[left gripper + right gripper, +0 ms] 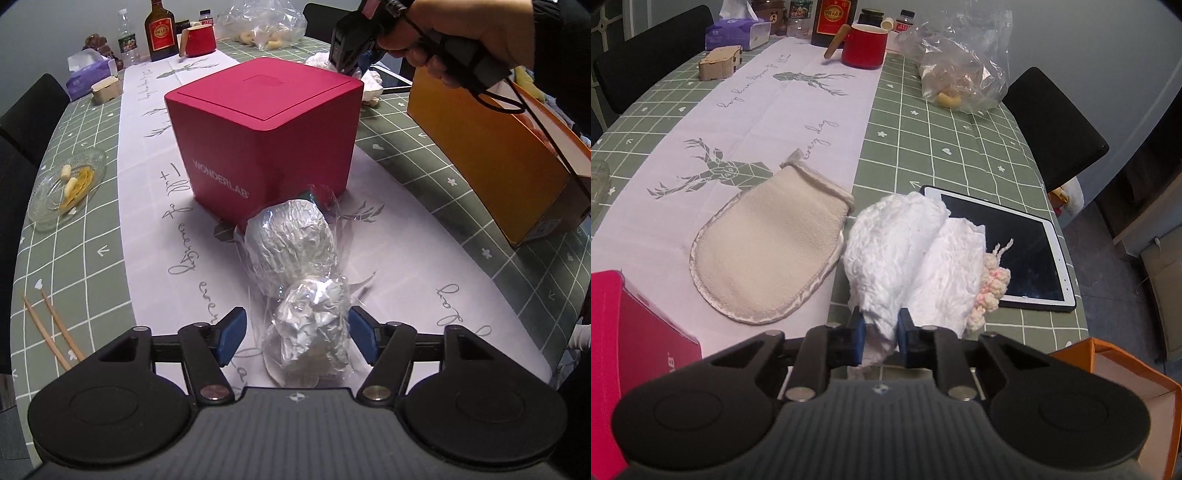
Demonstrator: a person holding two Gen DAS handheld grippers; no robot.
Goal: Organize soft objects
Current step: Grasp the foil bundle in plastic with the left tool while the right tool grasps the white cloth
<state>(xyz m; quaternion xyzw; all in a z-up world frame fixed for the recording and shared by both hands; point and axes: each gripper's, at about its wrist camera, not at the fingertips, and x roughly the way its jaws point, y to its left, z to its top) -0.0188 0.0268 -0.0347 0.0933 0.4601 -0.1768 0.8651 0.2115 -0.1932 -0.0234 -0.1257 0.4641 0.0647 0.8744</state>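
In the left wrist view my left gripper (295, 334) is open around the near end of a clear plastic bag of crumpled silvery-white soft stuff (295, 266), which lies on the white runner before a red WONDERLAB box (266, 136). In the right wrist view my right gripper (881, 338) is shut on a white fluffy towel (905, 251), with a pink-and-cream crocheted piece (991, 284) tucked at its right side. A beige wash mitt (768, 254) lies flat to its left. An orange box (491, 155) stands open at the right; its corner shows in the right wrist view (1108, 365).
A white tablet (1015, 251) lies behind the towel. At the far end stand a red mug (864, 46), bottles (159, 31), a tissue pack (737, 31), a wooden box (720, 62) and a plastic bag (964, 59). A glass dish (68, 184) and chopsticks (51, 328) lie left. Black chairs surround the table.
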